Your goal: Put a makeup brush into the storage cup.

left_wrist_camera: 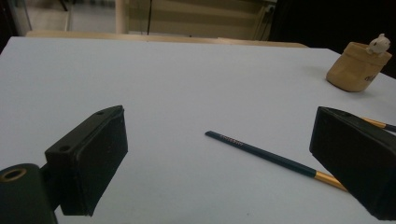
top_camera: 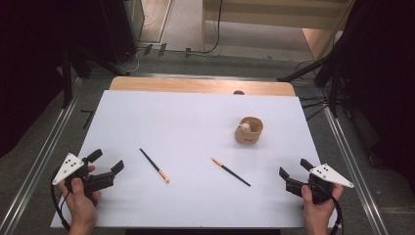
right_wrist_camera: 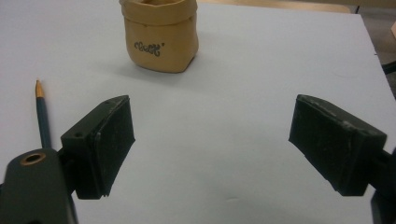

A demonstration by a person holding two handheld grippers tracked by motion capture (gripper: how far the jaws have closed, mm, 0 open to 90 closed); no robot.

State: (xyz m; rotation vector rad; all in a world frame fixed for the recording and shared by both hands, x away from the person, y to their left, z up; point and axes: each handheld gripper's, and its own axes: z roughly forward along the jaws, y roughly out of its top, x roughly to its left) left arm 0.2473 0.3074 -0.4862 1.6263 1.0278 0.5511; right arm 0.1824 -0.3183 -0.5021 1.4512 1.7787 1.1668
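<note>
Two thin dark sticks with gold ends lie on the white sheet (top_camera: 195, 205): the left stick (top_camera: 154, 165) and the right stick (top_camera: 231, 172). A tan fabric pouch (top_camera: 249, 131) holding a small white toy stands upright further back, right of centre. My left gripper (top_camera: 107, 161) is open and empty at the front left, held by a hand. In the left gripper view the left stick (left_wrist_camera: 261, 154) lies ahead between the jaws, untouched. My right gripper (top_camera: 293, 168) is open and empty at the front right. Its own view has the pouch (right_wrist_camera: 161, 42) ahead and the right stick (right_wrist_camera: 43, 116) at left.
The wooden table edge (top_camera: 195, 85) runs behind the white sheet. Metal rails (top_camera: 337, 142) flank the table, with dark stands and cables on the floor beyond. The gold end of the other stick (left_wrist_camera: 378, 123) peeks past the right jaw in the left gripper view.
</note>
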